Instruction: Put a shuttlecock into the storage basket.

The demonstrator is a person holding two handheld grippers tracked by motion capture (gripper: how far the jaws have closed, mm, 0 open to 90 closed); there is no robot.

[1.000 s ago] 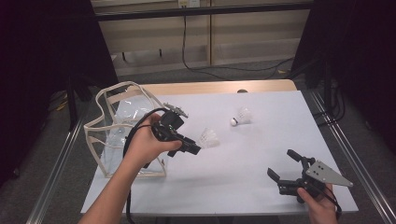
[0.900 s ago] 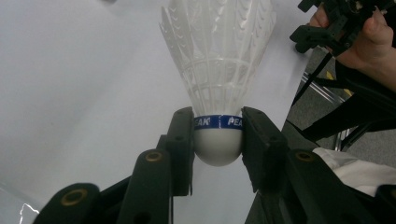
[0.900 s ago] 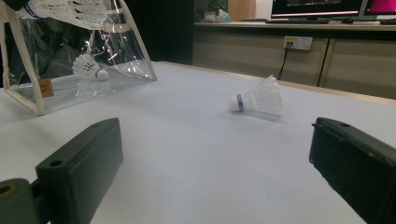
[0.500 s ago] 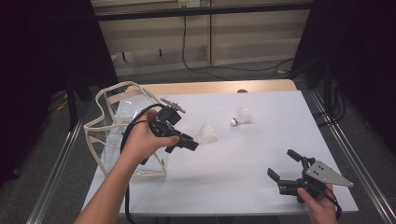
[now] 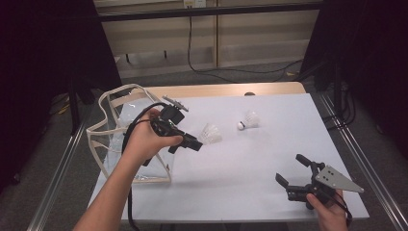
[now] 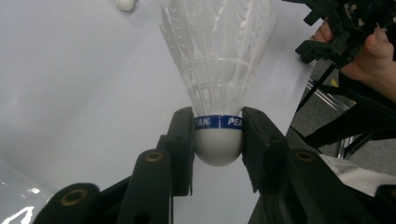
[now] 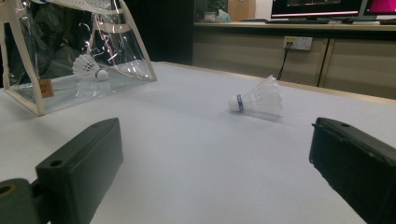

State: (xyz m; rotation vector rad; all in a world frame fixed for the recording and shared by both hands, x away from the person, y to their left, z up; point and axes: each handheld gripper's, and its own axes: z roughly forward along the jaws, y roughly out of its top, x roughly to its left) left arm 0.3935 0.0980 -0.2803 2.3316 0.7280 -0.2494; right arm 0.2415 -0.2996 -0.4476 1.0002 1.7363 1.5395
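Left gripper (image 5: 192,143) shifted, shuttlecock (image 5: 210,134) feathers pointing right

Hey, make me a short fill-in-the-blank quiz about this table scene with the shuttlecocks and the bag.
1. The left gripper is shut on a shuttlecock, gripping it by its ____.
2. The right gripper has its jaws ____.
3. The clear bag already has ____ shuttlecock inside.
4. The band around the held shuttlecock's cork is ____.

Missing words: cork; open; one; blue
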